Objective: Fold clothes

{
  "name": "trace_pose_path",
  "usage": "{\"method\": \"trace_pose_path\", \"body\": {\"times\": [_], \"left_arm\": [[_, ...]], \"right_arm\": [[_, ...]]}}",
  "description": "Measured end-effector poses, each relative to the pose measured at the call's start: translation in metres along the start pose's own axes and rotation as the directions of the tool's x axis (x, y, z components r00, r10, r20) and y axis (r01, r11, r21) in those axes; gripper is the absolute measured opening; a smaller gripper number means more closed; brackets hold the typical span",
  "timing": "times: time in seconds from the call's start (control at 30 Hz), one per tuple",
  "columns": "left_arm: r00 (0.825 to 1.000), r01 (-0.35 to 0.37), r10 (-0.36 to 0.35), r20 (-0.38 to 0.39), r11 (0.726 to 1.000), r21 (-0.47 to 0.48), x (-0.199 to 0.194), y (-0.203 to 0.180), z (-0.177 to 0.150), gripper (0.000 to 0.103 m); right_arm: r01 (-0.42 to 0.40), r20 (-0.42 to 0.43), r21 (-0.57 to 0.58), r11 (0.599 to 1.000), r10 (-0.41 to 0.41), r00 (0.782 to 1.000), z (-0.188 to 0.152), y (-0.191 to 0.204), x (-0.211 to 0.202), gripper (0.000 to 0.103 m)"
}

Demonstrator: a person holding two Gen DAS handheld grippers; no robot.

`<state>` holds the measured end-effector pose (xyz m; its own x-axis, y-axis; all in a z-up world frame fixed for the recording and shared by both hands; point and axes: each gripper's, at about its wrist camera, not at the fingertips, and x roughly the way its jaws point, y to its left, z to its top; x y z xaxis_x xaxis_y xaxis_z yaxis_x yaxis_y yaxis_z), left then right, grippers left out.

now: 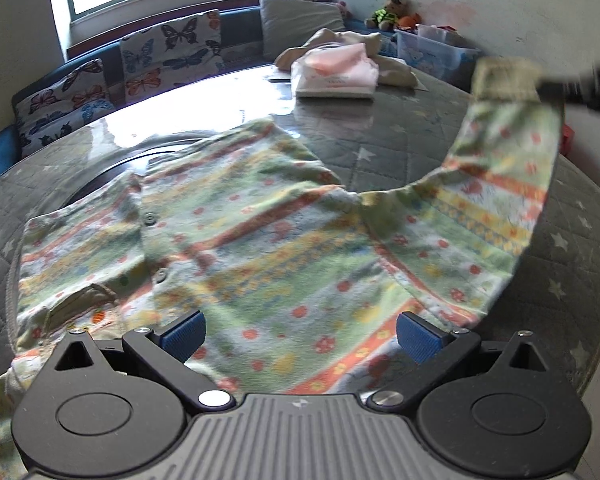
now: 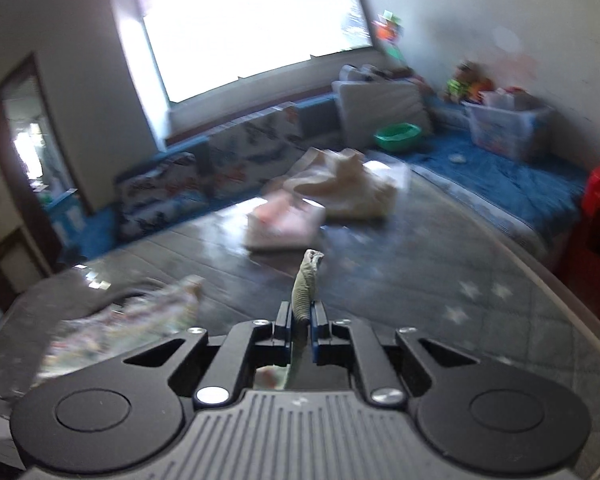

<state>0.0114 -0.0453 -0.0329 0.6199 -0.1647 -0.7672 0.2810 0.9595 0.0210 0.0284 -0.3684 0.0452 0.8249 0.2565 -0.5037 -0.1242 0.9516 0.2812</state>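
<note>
A flowered, striped baby cardigan (image 1: 228,248) is lying spread on the round glass-topped table (image 1: 380,136), buttons facing up. Its right sleeve (image 1: 500,184) is arching up off the table — the ribbed cuff (image 1: 504,80) is being pinched by the right gripper (image 2: 301,316), whose blue pads are clamping tight on the fabric, the cuff's edge poking up between them. The left gripper (image 1: 300,336) is hovering over the cardigan's near hem with its jaws standing wide apart and nothing between the pads. Farther across the table a folded pink garment (image 1: 336,74) is sitting just beside a crumpled cream one (image 1: 388,60). Beyond the table — a bench with butterfly-print cushions (image 1: 172,56) under the window.
</note>
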Motion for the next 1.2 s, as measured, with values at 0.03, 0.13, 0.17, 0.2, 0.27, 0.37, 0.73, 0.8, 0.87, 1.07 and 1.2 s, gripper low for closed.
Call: {"method": "trace_pose_path", "body": {"times": [0.03,0.13,0.17,0.2,0.27,0.37,0.73,0.8,0.87,1.07,1.2], "left_arm": [[1.000,0.005,-0.005,0.000,1.000,0.005,0.001,-0.002,0.000,0.103],[1.000,0.020,-0.020,-0.008,1.000,0.016,0.007,-0.008,-0.001,0.103],[1.000,0.024,-0.024,-0.013,1.000,0.018,0.009,-0.010,-0.002,0.103],[0.999,0.027,-0.027,-0.017,0.999,0.021,0.011,-0.012,-0.003,0.103],[0.999,0.039,-0.039,-0.018,0.999,0.021,0.010,-0.011,-0.005,0.103],[0.998,0.056,-0.056,-0.007,0.998,0.011,0.002,-0.003,-0.011,0.103],[0.989,-0.107,0.128,0.077,0.966,-0.236,-0.072,0.112,-0.060,0.103],[0.983,-0.144,0.171,0.069,0.946,-0.291,-0.087,0.134,-0.072,0.103],[0.978,-0.170,0.200,0.056,0.925,-0.340,-0.092,0.151,-0.083,0.103],[0.972,-0.203,0.234,0.029,0.894,-0.400,-0.097,0.173,-0.099,0.103],[0.972,-0.195,0.230,0.043,0.898,-0.394,-0.100,0.173,-0.094,0.103]], "right_arm": [[-0.027,0.007,-0.012,1.000,0.027,1.000,0.005,0.008,-0.003,0.008],[-0.101,0.020,-0.052,0.994,0.102,0.995,0.018,0.034,-0.012,0.008],[-0.125,0.024,-0.068,0.990,0.127,0.992,0.021,0.044,-0.015,0.007],[-0.142,0.025,-0.079,0.987,0.145,0.989,0.024,0.051,-0.016,0.007],[-0.190,0.022,-0.097,0.977,0.193,0.981,0.028,0.068,-0.019,0.007],[-0.262,0.012,-0.124,0.957,0.266,0.964,0.032,0.097,-0.021,0.007],[-0.477,-0.172,-0.213,0.853,0.448,0.877,-0.010,0.201,0.014,0.007],[-0.498,-0.238,-0.222,0.838,0.449,0.861,-0.026,0.215,0.026,0.007],[-0.515,-0.300,-0.225,0.827,0.444,0.844,-0.042,0.226,0.037,0.008],[-0.531,-0.391,-0.220,0.819,0.424,0.817,-0.063,0.225,0.045,0.013],[-0.502,-0.409,-0.239,0.831,0.383,0.828,-0.055,0.204,0.044,0.016]]}}
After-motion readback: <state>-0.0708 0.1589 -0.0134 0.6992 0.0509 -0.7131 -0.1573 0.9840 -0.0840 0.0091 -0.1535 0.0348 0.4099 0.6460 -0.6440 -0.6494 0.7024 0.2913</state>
